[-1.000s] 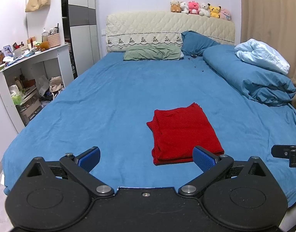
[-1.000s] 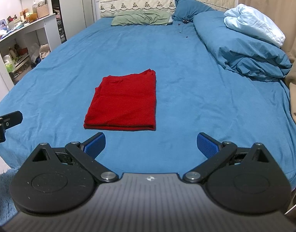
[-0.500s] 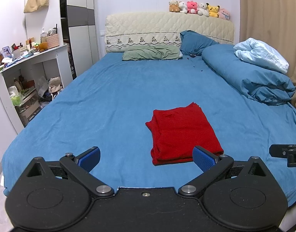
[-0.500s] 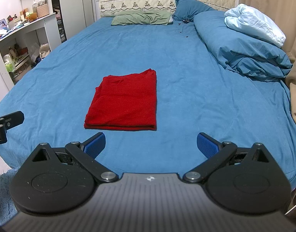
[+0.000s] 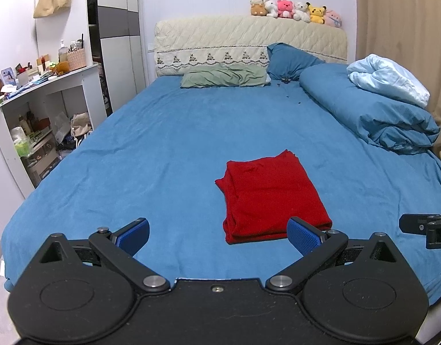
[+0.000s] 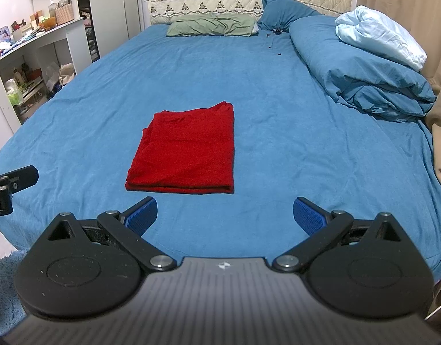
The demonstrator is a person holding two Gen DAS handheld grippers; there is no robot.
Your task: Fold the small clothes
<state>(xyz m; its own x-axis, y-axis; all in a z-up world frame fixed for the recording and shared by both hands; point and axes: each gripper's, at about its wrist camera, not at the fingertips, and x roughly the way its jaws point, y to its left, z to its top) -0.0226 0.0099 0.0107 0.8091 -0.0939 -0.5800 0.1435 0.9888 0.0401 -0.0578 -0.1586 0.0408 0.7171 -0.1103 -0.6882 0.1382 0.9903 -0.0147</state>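
Observation:
A red garment (image 5: 270, 194) lies folded into a flat rectangle on the blue bed sheet (image 5: 162, 143); it also shows in the right wrist view (image 6: 185, 152). My left gripper (image 5: 218, 234) is open and empty, held back from the garment's near edge. My right gripper (image 6: 226, 215) is open and empty, also short of the garment, near the foot of the bed. The right gripper's tip shows at the right edge of the left wrist view (image 5: 421, 225), and the left gripper's tip shows at the left edge of the right wrist view (image 6: 13, 178).
A rolled blue duvet (image 6: 364, 74) with a pale blue blanket (image 6: 378, 36) lies along the bed's right side. A green pillow (image 5: 223, 75) and blue pillow (image 5: 289, 60) lie at the headboard. A cluttered white desk (image 5: 45, 86) stands left of the bed. A beige curtain (image 5: 398, 28) hangs at the right.
Almost nothing: both grippers stay open and back from the folded garment, with only a slight drift of the views.

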